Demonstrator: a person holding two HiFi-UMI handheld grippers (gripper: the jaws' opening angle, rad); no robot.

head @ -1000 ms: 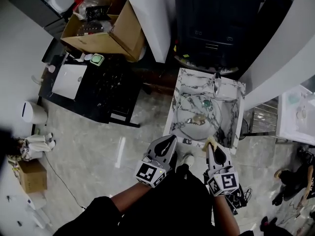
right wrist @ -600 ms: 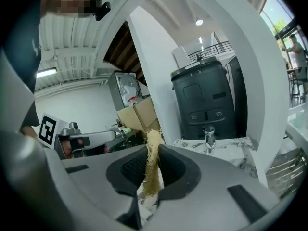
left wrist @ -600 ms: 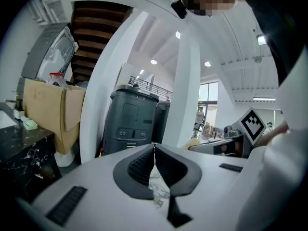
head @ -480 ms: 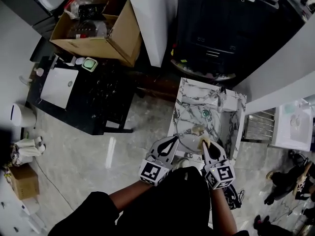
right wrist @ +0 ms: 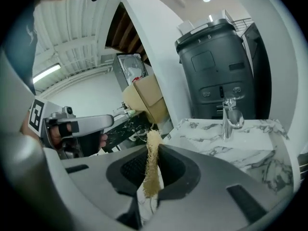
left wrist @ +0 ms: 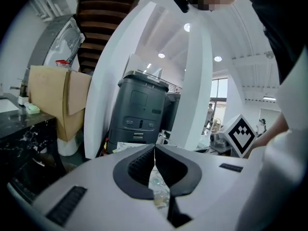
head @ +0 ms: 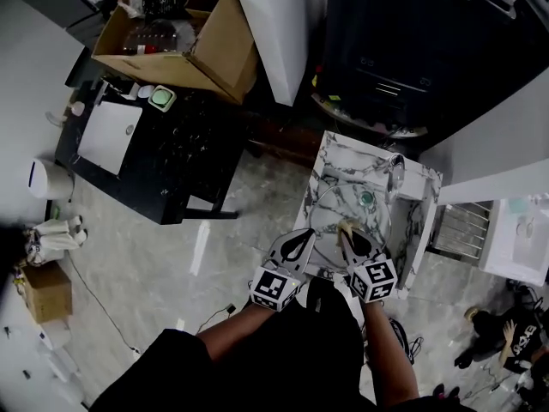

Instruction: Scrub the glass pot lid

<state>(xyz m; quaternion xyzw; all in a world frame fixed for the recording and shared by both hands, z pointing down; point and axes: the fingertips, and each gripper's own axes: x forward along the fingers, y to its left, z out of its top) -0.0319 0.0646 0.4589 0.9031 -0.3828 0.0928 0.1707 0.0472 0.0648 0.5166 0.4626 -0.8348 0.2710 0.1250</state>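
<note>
Lid (head: 329,223), glass: flat on marble washstand (head: 331,156), centre-right of head view, below tap (head: 395,172). Right gripper (head: 347,237): clamped on fibrous scrub pad (right wrist: 153,160), over lid. Left gripper (head: 298,240): jaws pressed together, nothing between, beside lid's left edge. Step, as judged: scrubbing about to begin; next, press pad down and rub. Unclear: pad-to-glass contact; rim faint.

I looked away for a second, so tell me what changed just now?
Both grippers moved forward to the glass lid: the right gripper now has its scrub pad over the glass, the left gripper at the lid's near rim. Unchanged: right clamps the pad, left jaws together, lid on the marble counter.
</note>
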